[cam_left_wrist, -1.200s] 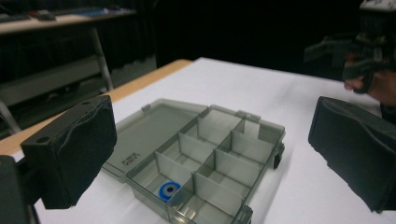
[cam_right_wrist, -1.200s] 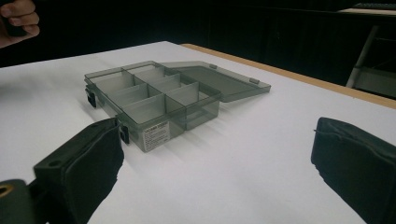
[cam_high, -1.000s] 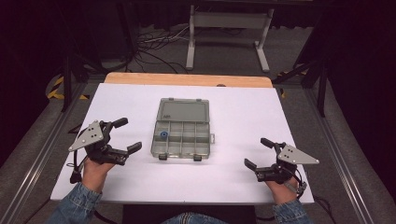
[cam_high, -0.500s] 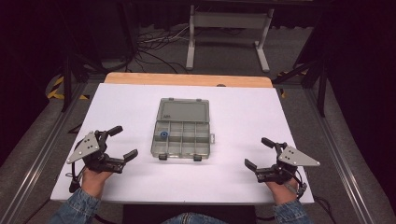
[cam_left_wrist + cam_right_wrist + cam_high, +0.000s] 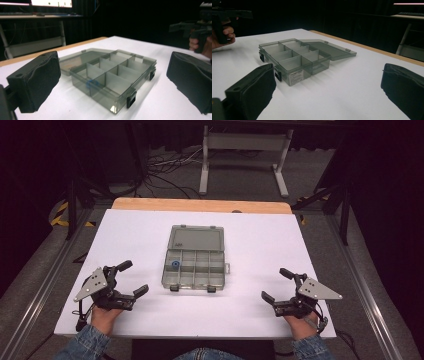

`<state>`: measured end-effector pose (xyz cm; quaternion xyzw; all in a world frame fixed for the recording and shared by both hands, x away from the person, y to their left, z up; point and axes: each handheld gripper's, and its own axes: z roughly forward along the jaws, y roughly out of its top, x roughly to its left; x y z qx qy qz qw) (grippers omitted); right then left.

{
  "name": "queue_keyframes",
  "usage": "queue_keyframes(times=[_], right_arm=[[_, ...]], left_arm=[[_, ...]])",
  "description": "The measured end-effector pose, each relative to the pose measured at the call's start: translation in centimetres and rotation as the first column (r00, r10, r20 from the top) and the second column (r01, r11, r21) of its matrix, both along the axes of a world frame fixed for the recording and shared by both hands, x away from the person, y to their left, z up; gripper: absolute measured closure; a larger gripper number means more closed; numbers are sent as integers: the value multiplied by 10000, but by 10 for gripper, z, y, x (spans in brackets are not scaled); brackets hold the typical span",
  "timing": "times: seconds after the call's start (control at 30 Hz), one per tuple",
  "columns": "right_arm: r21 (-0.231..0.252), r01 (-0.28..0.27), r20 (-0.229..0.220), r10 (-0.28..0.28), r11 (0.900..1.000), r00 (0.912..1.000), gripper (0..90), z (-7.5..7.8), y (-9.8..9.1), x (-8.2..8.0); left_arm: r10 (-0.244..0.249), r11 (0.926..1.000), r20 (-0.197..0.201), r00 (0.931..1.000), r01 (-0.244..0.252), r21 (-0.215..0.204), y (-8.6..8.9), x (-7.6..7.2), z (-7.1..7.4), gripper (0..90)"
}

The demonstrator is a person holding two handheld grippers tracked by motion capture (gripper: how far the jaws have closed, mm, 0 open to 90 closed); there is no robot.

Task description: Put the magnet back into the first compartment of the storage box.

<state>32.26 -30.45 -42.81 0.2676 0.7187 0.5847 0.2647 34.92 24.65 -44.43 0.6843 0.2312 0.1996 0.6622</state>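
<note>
We saw the compartment box [image 5: 194, 265] lying open in the middle of the white surface [image 5: 250, 315] — lid folded back flat. Our left gripper [image 5: 131, 279] and right gripper [image 5: 275, 283] sat well apart from it, either side, both spread wide and empty.

The high view looks forward and down over the whole white bench [image 5: 250, 320]. The 2 gripper views sit low and close, facing inward from opposite sides; all 3 share the compartment box [image 5: 194, 265] [image 5: 110, 75] [image 5: 297, 58].
</note>
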Motion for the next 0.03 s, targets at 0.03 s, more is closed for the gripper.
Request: queue_keyframes(times=[0.03], right_arm=[[3,2,1,-2,10000,10000,2,0,0,0]], left_arm=[[0,10000,0,10000,0,0,0,0,0,0]])
